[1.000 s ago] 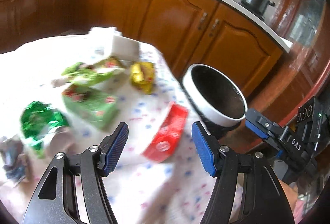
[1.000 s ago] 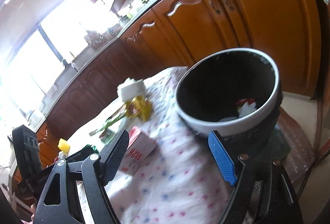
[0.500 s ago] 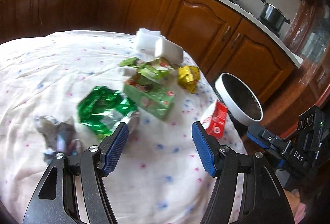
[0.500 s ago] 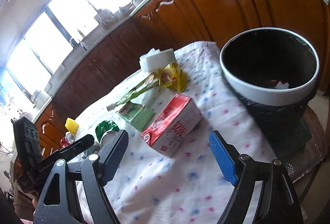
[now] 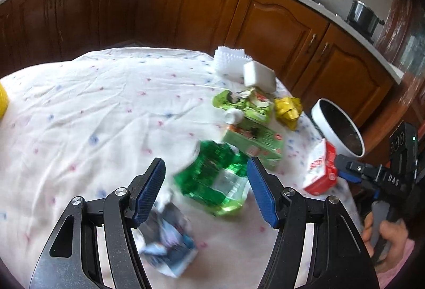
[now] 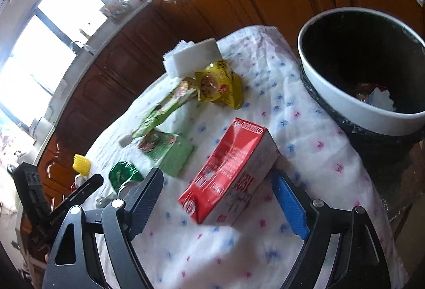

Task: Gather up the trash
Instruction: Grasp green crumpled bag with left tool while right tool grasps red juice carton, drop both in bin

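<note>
Both tongs now hang nearer the litter than a second ago, wide open, empty.

Left tongs [image 5: 205,189] straddle the green wrapper [image 5: 212,180]; right tongs [image 6: 220,205] flank the red carton [image 6: 225,174], its print unreadable; white-rimmed bin [image 6: 334,92] beyond the surface [image 5: 106,108] edge; "DAS" on the right handle.

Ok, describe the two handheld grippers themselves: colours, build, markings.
Both the left gripper and right gripper have black metal linkage arms with silver pivot screws and ribbed blue finger pads. The right one's black body carries white "DAS" lettering, and a bare hand grips it.
</note>
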Tool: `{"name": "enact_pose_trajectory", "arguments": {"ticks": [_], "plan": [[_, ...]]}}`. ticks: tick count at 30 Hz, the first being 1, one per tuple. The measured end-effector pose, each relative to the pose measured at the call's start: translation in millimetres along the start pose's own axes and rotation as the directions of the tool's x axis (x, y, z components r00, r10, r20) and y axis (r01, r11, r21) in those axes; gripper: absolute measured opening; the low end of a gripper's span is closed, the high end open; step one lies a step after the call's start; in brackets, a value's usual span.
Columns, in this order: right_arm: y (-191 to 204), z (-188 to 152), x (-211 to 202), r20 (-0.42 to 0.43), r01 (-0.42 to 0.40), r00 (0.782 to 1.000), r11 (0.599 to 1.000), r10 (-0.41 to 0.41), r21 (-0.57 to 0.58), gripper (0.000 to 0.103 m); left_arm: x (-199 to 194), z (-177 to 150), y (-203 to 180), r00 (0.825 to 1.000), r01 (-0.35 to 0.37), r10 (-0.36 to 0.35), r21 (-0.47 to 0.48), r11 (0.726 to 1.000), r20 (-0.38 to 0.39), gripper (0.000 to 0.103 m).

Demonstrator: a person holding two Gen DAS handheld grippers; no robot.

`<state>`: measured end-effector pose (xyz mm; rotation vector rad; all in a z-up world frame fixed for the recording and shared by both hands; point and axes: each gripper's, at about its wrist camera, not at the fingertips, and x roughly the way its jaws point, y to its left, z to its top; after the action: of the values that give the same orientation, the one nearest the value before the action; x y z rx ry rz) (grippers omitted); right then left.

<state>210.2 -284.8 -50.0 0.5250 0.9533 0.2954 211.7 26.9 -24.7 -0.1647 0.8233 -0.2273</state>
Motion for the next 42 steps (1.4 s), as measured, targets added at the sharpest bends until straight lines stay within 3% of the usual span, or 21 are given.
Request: {"name": "enact_pose_trajectory", "arguments": {"ticks": [5, 8, 9, 11, 12, 13, 14, 17, 23, 31, 42], "plan": [[-4, 2, 16, -0.027, 0.019, 0.999, 1.0, -0.018, 0.019, 0.082, 25, 6, 4, 0.998, -0.007, 0.01, 0.05, 0.999, -0.057, 0.065], [-7, -1, 20, -0.04, 0.01, 0.999, 1.0, -0.009, 0.021, 0.061, 36, 5, -1, 0.996, -0.016, 0.023, 0.094, 0.995, -0.082, 0.061], [-8, -1, 19, -0.041, -0.005, 0.999, 1.0, 0.006, 0.021, 0.057, 40, 4, -3, 0.996, -0.018, 0.027, 0.106, 0.994, -0.09, 0.055], [-7, -4, 12, -0.023, -0.029, 0.999, 1.0, 0.029, 0.002, 0.045, 46, 2, -6, 0.993, -0.016, 0.03, 0.126, 0.992, -0.116, 0.028], [-6, -5, 8, -0.014, -0.03, 0.999, 0.999, 0.03, -0.012, 0.042, 47, 0, -8, 0.993, -0.017, 0.033, 0.135, 0.991, -0.117, 0.024], [-5, -6, 4, -0.008, -0.033, 0.999, 0.999, 0.033, -0.022, 0.041, 45, -2, -10, 0.993, -0.011, 0.028, 0.142, 0.99, -0.118, 0.015], [-4, -7, 1, -0.004, -0.042, 0.999, 0.999, 0.042, -0.032, 0.037, 44, -4, -12, 0.993, -0.003, 0.02, 0.143, 0.99, -0.118, 0.013], [-3, -10, -10, 0.008, -0.065, 0.998, 0.997, 0.065, -0.047, 0.031, 34, -12, -20, 0.994, 0.007, 0.009, 0.143, 0.99, -0.106, 0.013], [-4, -12, -35, 0.045, -0.1, 0.994, 0.992, 0.103, -0.075, 0.031, 12, -30, -43, 0.997, 0.042, -0.034, 0.121, 0.992, -0.07, 0.012], [-25, -3, -66, 0.114, -0.077, 0.99, 0.995, 0.084, -0.066, 0.031, -1, -31, -81, 0.994, 0.111, -0.108, 0.119, 0.987, -0.032, 0.012], [-73, 16, -103, 0.209, -0.025, 0.978, 1.0, 0.026, -0.007, 0.031, 13, -17, -136, 0.984, 0.176, -0.173, 0.155, 0.972, -0.03, 0.012]]}}
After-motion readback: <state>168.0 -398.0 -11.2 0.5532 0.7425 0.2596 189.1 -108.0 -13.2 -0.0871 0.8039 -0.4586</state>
